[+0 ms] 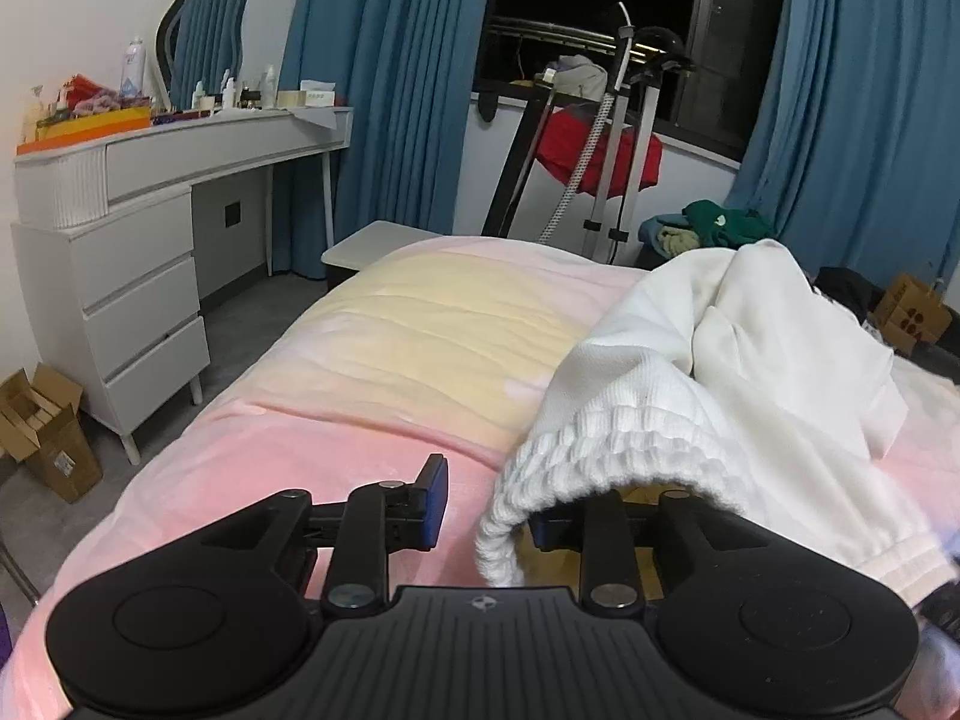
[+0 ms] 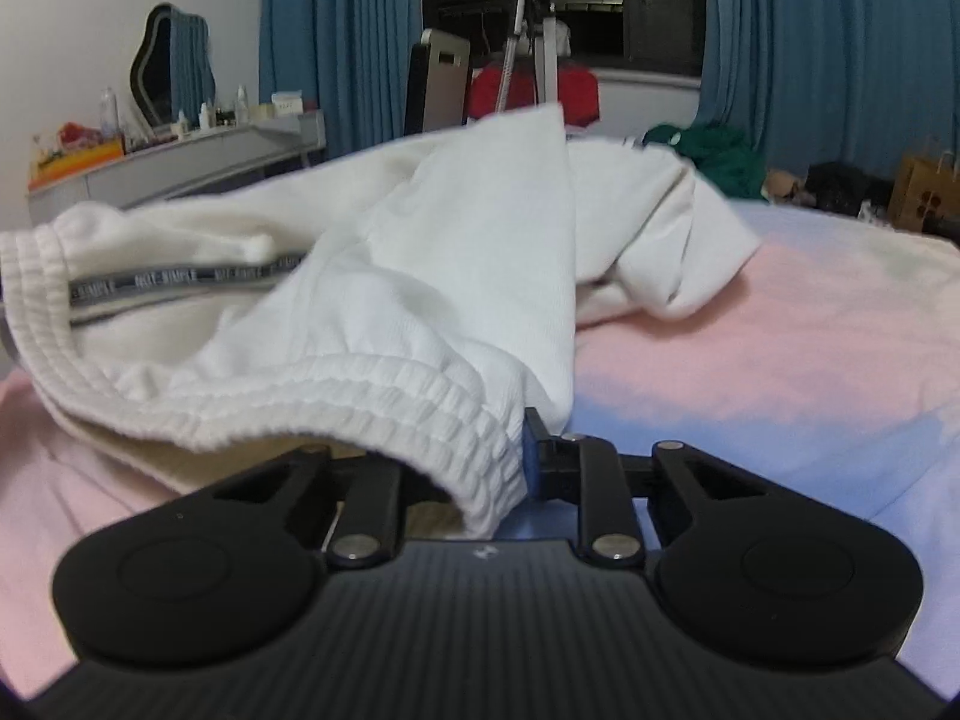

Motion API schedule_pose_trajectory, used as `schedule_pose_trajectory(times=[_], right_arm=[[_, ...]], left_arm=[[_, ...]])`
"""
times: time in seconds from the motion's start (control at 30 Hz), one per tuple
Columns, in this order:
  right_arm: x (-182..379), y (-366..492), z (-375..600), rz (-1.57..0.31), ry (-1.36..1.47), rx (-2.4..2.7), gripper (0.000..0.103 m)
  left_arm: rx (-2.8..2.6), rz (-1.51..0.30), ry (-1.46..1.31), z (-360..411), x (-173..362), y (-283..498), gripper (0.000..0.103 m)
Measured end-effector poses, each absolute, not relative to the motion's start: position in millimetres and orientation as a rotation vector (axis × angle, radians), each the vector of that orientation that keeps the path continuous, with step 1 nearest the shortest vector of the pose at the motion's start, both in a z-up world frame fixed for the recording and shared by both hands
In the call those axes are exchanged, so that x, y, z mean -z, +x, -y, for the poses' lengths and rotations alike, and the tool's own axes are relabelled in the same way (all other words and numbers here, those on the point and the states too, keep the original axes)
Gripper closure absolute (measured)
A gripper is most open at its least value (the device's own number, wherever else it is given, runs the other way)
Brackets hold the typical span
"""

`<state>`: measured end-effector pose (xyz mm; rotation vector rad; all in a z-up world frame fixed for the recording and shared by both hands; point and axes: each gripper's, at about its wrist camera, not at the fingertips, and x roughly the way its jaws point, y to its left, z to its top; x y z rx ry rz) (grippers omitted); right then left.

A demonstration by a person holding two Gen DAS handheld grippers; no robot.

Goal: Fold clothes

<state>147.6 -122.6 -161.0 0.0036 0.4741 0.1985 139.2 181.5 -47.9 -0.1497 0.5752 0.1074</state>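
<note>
The white sweatpants (image 2: 420, 276) lie in a loose heap on the pink blanket (image 1: 288, 450) that covers the bed, their ribbed elastic waistband (image 2: 336, 402) turned toward both cameras and the legs bunched up behind it. The cloth looks like a thick, soft knit: light, limp, likely to sag and drape wherever it is not supported, and not slippery or fragile. The waistband is the firmest part and so the best place to hold, one grip at each end so the garment can hang flat; a printed drawstring tape (image 2: 180, 285) runs along its inside. The right gripper (image 2: 480, 468) has the right end of the waistband between its jaws, the blue pad on the right pressed against the ribbing, so it appears to be clamped on the band. The left gripper (image 1: 486, 516) stands partly open: its left finger (image 1: 432, 495) is clear of the cloth over the blanket, while the other end of the waistband drapes over the opposite finger and hides it, so nothing is pinched there. Beyond the bed stand a grey dressing table (image 1: 138, 240), blue curtains (image 1: 390, 72) and a garment steamer (image 1: 624, 138).
</note>
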Motion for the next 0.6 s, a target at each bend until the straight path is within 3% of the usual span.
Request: schedule_pose_trajectory(times=[0.37, 0.47, 0.6], right_arm=[[92.3, 78.9, 122.4, -0.359, 0.017, -0.264, 0.084], [111.0, 83.8, 121.2, -0.455, -0.012, -0.247, 0.084], [133.6, 98.7, 123.9, -0.535, -0.002, -0.199, 0.085]], left_arm=[[-0.073, -0.620, -0.148, -182.3, 55.5, 140.9, 0.071], [-0.073, -0.657, -0.158, -183.6, 59.8, 143.5, 0.070], [-0.036, -0.712, -0.235, -195.3, 58.7, 142.5, 0.059]])
